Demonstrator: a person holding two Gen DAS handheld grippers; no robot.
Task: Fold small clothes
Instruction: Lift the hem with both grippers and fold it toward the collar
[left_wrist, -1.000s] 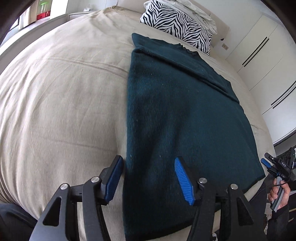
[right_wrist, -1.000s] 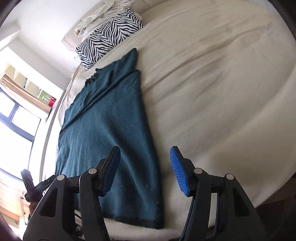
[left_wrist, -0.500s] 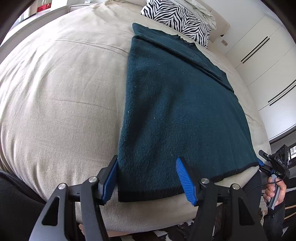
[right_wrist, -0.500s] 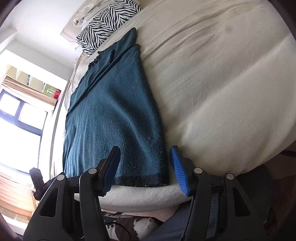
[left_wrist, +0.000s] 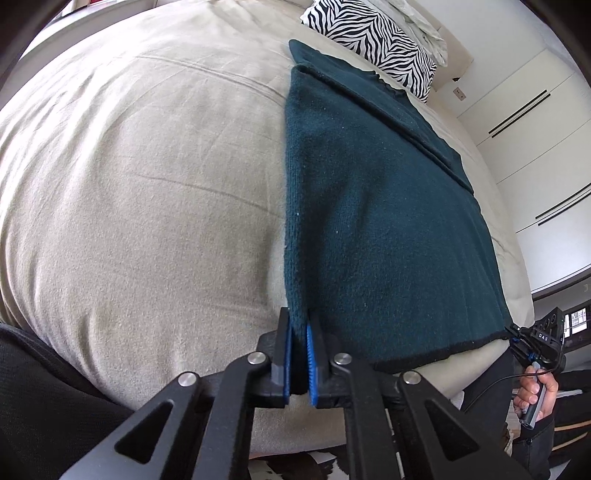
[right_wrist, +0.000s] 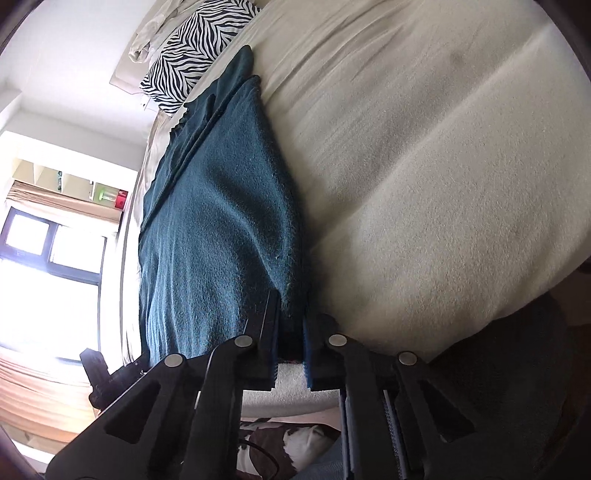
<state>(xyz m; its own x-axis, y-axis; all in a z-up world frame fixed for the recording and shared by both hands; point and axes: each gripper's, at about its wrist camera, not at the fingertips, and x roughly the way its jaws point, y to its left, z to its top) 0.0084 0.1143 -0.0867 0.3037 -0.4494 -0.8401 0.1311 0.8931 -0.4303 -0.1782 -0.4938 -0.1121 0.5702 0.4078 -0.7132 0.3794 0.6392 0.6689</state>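
Note:
A dark teal knitted garment (left_wrist: 376, 221) lies flat along the beige bed (left_wrist: 140, 192), its sleeves folded in at the far end. My left gripper (left_wrist: 297, 332) is shut on the garment's near left hem corner. My right gripper (right_wrist: 290, 317) is shut on the near right hem corner of the same garment (right_wrist: 221, 221) and also shows in the left wrist view (left_wrist: 532, 343). The left gripper shows in the right wrist view at the hem's other end (right_wrist: 107, 373).
A zebra-striped pillow (left_wrist: 373, 40) and a white pillow (left_wrist: 421, 26) lie at the head of the bed. White wardrobe doors (left_wrist: 535, 155) stand on the right. A window (right_wrist: 44, 251) and shelves are on the left. The bed's near edge (right_wrist: 288, 398) is below the grippers.
Both grippers moved in to the near hem corners and closed on them. The hem corners are now pinched and lifted slightly.

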